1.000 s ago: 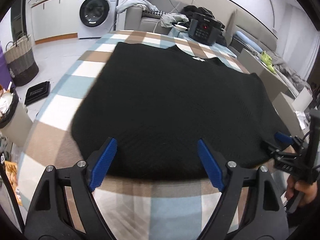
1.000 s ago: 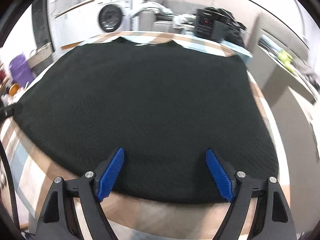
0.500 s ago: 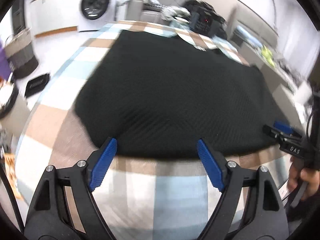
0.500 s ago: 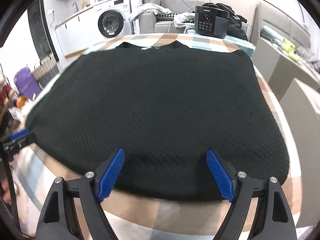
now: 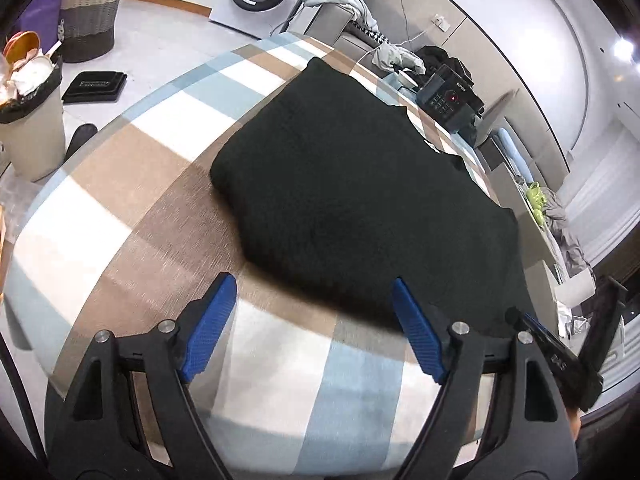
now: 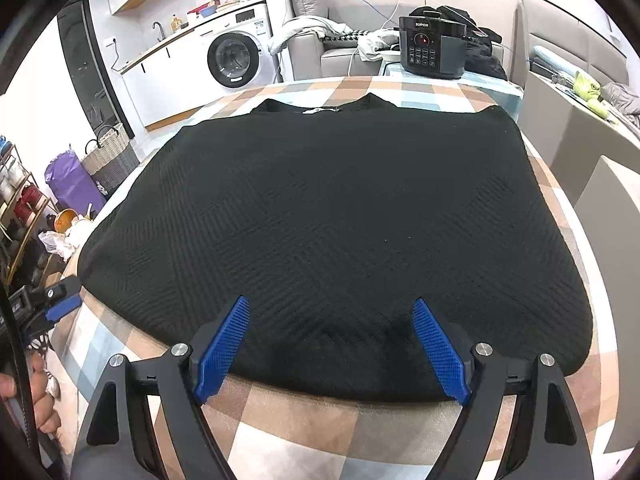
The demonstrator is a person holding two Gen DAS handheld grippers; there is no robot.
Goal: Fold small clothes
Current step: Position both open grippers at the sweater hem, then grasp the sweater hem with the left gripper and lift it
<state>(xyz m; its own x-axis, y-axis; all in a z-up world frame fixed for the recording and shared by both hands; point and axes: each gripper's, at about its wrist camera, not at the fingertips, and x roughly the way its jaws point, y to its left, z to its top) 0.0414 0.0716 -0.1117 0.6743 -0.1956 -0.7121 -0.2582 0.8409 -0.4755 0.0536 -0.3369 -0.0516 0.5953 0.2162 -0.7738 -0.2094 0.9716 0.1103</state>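
Black knit top (image 6: 340,216) lies flat on the checked cloth (image 6: 304,424) — both grippers' fingers apart, empty.

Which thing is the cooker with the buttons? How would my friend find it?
Start at the big checked tablecloth with the black sweater lying flat on it. Look past the sweater's collar to the far end of the table: the cooker stands there, in front of a heap of dark clothes. It is the only black box with rows of buttons and a small red light on its front.
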